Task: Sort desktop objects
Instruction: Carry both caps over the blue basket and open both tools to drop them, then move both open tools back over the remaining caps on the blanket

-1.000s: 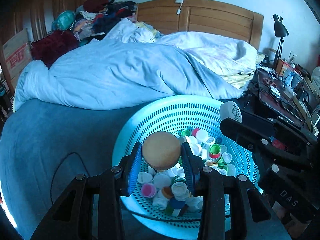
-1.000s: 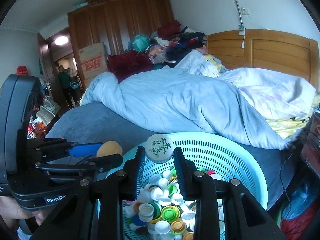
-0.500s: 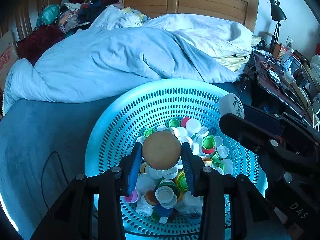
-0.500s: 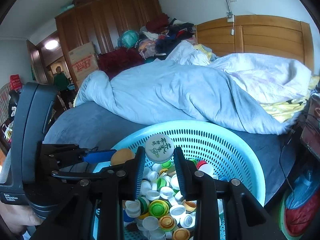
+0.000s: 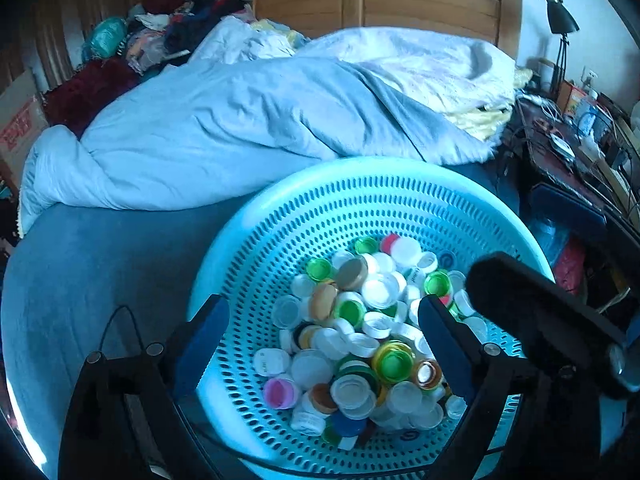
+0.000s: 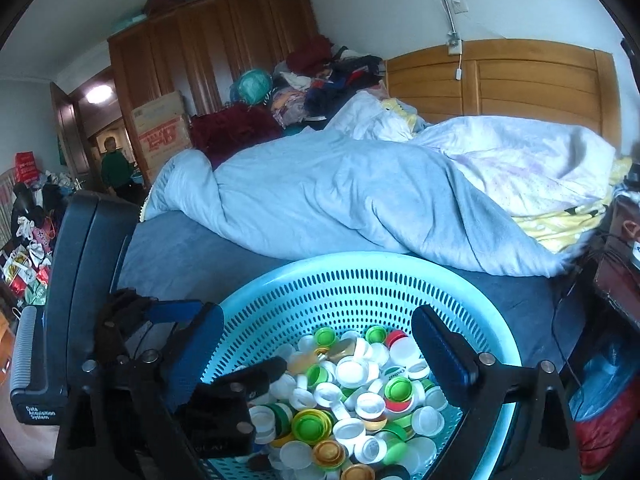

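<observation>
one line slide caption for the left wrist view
Left gripper opening, nothing between its jaws, over a perforated turquoise plastic basket of mixed bottle caps.

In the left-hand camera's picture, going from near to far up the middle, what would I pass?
Pile of bottle caps → far wall of the blue basket → rumpled blue duvet → wooden headboard.

Bed (image 5: 92, 264) with dark blue sheet; rumpled light-blue duvet (image 5: 248, 128) across it, perforated turquoise basket (image 5: 280, 216) at near edge, clothes pile (image 6: 320, 76) far side
</observation>
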A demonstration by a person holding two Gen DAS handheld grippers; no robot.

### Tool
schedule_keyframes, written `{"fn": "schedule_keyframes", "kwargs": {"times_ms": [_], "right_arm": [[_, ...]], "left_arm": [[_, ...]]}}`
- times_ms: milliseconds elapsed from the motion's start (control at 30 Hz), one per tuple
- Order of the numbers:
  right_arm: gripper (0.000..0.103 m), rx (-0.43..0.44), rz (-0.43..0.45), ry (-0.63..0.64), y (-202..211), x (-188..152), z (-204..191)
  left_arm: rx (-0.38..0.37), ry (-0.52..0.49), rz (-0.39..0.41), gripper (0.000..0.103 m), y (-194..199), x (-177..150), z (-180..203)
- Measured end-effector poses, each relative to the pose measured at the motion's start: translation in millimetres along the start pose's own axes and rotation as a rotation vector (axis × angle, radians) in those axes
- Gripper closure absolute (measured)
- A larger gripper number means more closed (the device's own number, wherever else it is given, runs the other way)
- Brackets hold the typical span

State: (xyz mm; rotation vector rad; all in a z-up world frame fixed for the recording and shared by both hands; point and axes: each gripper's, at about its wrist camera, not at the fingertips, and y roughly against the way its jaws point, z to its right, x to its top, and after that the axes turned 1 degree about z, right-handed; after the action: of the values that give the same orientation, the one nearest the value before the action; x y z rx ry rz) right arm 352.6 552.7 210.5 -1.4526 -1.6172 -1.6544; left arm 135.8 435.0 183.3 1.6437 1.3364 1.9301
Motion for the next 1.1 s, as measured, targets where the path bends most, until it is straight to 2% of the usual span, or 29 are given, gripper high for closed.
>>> {"fn": "schedule_keyframes", "kwargs": {"times_ms": [67, 133, 200, 267, 400, 467, 567, 667, 733, 767, 833, 867, 933, 1033, 1067, 1100], "right_arm": [[0.005, 0.037, 0.039, 0.025, 9, 3, -11], [0.005, 0.109, 0.062, 0.077, 15, 4, -31], [0.004, 0.189, 0.061, 0.17, 20, -2, -64], [0.0, 0.287, 0.034, 0.293, 19, -22, -110], [0.0, 0.458, -0.091, 0.455, -6, -82, -184], [0.0, 0.518, -0.213, 0.505, -35, -118, -214], [0.0, 0.515, -0.418, 0.514, -91, -162, -241], [0.0, 0.426, -0.514, 0.43, -139, -179, -240], [0.0, 0.357, -0.519, 0.388, -157, -178, -235], [0.0, 0.311, -0.509, 0.388, -165, -178, -234], [0.0, 0.272, -0.518, 0.397, -176, -182, -233], [0.0, 0.254, -0.531, 0.425, -183, -189, -236], [0.0, 0.275, -0.46, 0.475, -182, -197, -238], [0.0, 0.289, -0.459, 0.454, -181, -198, -232], [0.0, 0.288, -0.456, 0.455, -182, -199, -231], [0.0, 0.29, -0.456, 0.453, -182, -199, -232]], "left_arm": [[0.033, 0.054, 0.081, 0.011, 26, -8, -22], [0.078, 0.12, 0.164, 0.01, 57, -26, -52], [0.153, 0.214, 0.238, 0.001, 94, -59, -95], [0.269, 0.315, 0.275, 0.001, 127, -103, -142], [0.421, 0.581, 0.232, 0.001, 167, -216, -235], [0.468, 0.714, 0.189, 0.002, 172, -276, -276], [0.49, 0.89, 0.16, 0.002, 169, -347, -321], [0.462, 1.012, 0.13, 0.002, 157, -389, -352], [0.448, 1.028, 0.119, 0.002, 148, -404, -363], [0.414, 1.045, 0.106, 0.002, 139, -411, -370], [0.335, 1.103, 0.02, 0.002, 119, -428, -384], [0.329, 1.092, -0.003, 0.002, 111, -430, -385], [0.396, 1.0, -0.005, 0.002, 107, -421, -374], [0.531, 0.859, -0.17, 0.001, 84, -402, -361], [0.577, 0.817, -0.181, 0.001, 80, -395, -355], [0.593, 0.804, -0.174, 0.001, 82, -396, -350]]}}
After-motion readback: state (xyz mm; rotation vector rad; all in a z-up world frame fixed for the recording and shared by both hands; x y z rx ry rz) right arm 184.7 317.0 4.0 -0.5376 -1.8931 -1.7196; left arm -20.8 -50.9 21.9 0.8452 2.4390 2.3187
